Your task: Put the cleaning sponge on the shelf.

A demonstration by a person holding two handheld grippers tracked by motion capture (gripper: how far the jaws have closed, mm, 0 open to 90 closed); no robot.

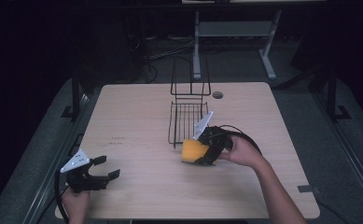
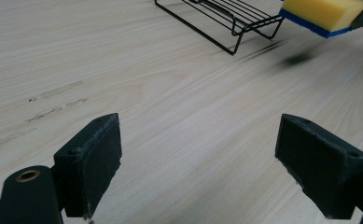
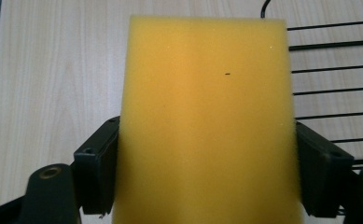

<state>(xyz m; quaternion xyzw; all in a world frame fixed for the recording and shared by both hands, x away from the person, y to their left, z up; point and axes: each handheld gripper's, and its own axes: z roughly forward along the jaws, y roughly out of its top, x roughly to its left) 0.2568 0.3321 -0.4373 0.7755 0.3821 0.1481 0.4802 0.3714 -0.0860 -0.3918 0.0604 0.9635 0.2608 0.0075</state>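
Two tongs differ: the right gripper [image 1: 202,151] pinches the yellow sponge [image 1: 194,150] aloft beside the wire rack [image 1: 187,122], the left gripper [image 1: 102,168] is spread; soft foam could slip or snag the rim.

Wire rack [image 1: 187,122] just beside sponge [image 1: 194,151]

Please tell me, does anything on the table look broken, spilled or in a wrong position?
Nothing stands out. The yellow sponge is intact and held squarely in the right claw, beside the black wire rack, which stands level on the table. The left claw is open over bare wood. No spill shows.
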